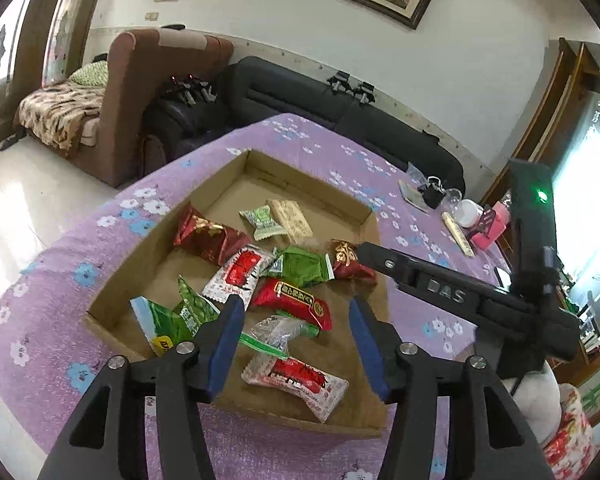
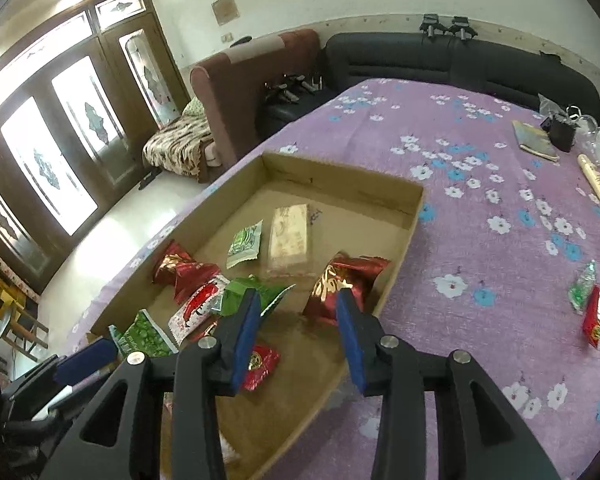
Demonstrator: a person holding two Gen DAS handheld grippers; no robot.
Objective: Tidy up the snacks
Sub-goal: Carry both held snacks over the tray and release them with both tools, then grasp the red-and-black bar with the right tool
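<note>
light: daylight, glazed doors (image 2: pixel 48 160) at 9 o'clock, blown out
glare: floor (image 1: pixel 16 208) shiny, 9 o'clock
edges: fisheye bend, black vignette corners
focus: soft, slightly smeared

snack packets (image 1: pixel 288 304) lie in the box (image 2: pixel 340 172) on the table (image 2: pixel 480 240).

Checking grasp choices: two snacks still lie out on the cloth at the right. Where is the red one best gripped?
Grip the red packet across its narrow middle, coming straight down from above. It lies flat and elongated on the tablecloth, and the clear green-printed packet sits close at its upper end.
</note>
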